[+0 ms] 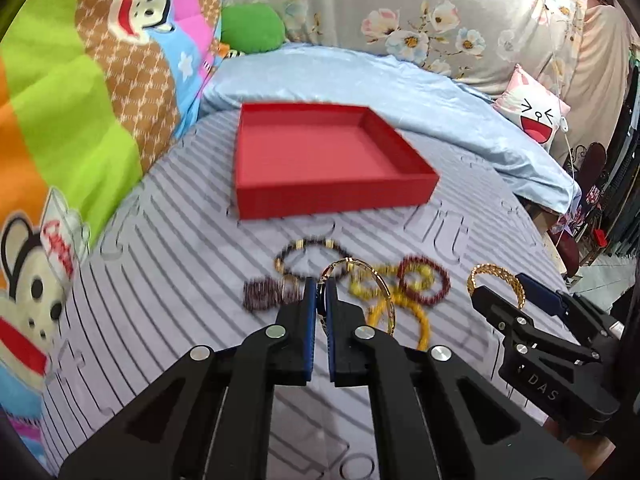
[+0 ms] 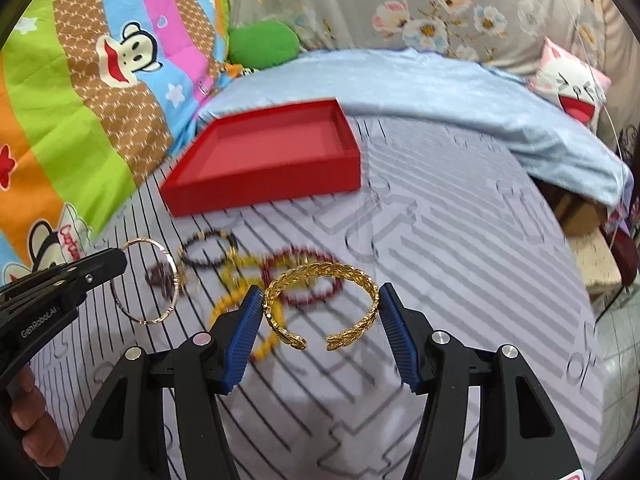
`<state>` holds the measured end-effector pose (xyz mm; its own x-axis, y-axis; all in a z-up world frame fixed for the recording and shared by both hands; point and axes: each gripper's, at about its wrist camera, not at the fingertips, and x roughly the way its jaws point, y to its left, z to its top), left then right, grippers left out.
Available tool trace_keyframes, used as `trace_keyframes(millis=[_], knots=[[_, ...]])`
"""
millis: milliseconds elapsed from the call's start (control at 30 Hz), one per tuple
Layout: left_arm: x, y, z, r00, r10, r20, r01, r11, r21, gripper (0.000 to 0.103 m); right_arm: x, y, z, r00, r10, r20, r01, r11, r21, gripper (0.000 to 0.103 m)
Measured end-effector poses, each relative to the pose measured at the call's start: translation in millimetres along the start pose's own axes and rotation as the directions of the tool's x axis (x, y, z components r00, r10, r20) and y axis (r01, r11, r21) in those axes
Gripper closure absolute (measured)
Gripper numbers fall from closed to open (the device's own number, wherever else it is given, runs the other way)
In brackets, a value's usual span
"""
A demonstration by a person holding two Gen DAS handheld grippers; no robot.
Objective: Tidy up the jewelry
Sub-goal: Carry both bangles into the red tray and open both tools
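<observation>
Gold braided cuff (image 2: 320, 304) clamped across its width in right gripper (image 2: 320, 312), gap facing the camera | thin gold bangle (image 1: 360, 288) pinched edge-on in closed left gripper (image 1: 319, 292) | both above striped mat (image 2: 460, 280) | red tray (image 1: 320, 160) beyond, empty

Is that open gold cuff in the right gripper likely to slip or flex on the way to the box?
The gold braided cuff looks like rigid metal, so it probably keeps its shape. The right gripper touches only its outer sides, so it may twist. Squeezing harder could narrow its open gap.
</observation>
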<state>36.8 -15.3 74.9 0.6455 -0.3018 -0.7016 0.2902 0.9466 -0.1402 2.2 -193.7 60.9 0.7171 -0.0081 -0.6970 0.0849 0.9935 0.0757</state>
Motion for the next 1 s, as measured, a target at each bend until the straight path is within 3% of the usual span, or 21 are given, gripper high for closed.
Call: trace_keyframes(millis=[267,567,767,1000], knots=[[29.6,2.8,74.9,0.999,-0.016,0.05,0.015,1.0,0.024,0.099,39.0,-5.7,80.7,0.997,0.082,0.012,-0.082,0.997,-0.001,0.046],[115.1,24.4,162.5,0.999,0.003,0.036,-0.004,1.0,0.015,0.098,130.7,3.8,172.3,0.993,0.11,-0.042,-0.112,0.993,-0.039,0.046],[175.3,39.0,191.8,1.0,0.012,-0.019,-0.012,1.0,0.014,0.098,192.6,11.2,204.0,0.99,0.1,-0.102,-0.106,0.992,-0.062,0.046],[219.1,49.3,203.4,0.997,0.031,-0.068,-0.029,0.999,0.028,0.099,241.1,20.1,215.5,0.982,0.078,-0.174,-0.093,0.992,-0.084,0.046]])
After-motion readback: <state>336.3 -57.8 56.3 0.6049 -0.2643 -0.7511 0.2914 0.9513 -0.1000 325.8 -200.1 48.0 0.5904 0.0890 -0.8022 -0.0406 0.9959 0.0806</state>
